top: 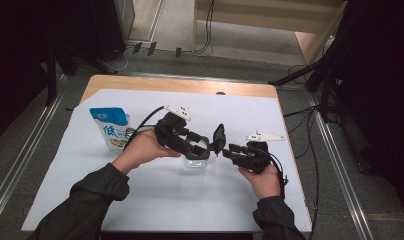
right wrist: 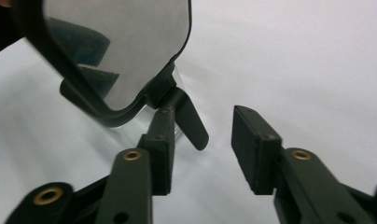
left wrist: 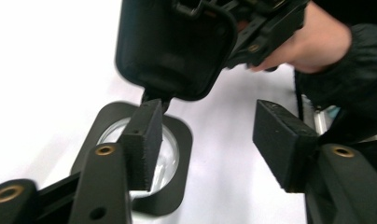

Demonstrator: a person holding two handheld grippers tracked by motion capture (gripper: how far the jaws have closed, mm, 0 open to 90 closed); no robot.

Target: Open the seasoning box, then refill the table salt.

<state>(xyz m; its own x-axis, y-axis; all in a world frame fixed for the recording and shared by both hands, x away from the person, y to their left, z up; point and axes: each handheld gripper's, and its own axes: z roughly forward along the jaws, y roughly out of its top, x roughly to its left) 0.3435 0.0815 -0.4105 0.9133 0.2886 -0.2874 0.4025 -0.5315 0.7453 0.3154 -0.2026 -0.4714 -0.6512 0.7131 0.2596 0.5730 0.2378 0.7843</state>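
item 1, container [top: 196,159]: a clear, squat jar with a black rounded-square collar, standing on the white sheet [top: 155,200] near the middle of the table [top: 180,85]. i see it between my two grippers in the high view. in the left gripper view the collar and the clear round opening [left wrist: 170,156] sit just behind my left jaw.

item 2, lid [top: 218,139]: black, rounded-square, hinged to the container's rim and swung up, standing roughly upright above the jar's right side. its dark inner face [left wrist: 175,46] shows in the left gripper view; its pale grey outer face [right wrist: 121,46] with the hinge tab below it shows in the right gripper view.

item 3, left gripper [left wrist: 207,140]: released. i see both pads apart with bare white sheet between them, pressing on nothing; one pad overlaps the jar's collar in the picture, and i cannot tell if it touches.

item 4, right gripper [right wrist: 203,149]: released. jaws apart, nothing between the pads; the hinge tab lies just beside the left-hand jaw. whether they touch i cannot tell.

item 5, pouch [top: 111,128]: white and blue, upright, at the left of the sheet, well apart from the jar, just behind my left hand [top: 140,150].

item 6, right hand [top: 262,180]: holds its gripper just right of the lid.
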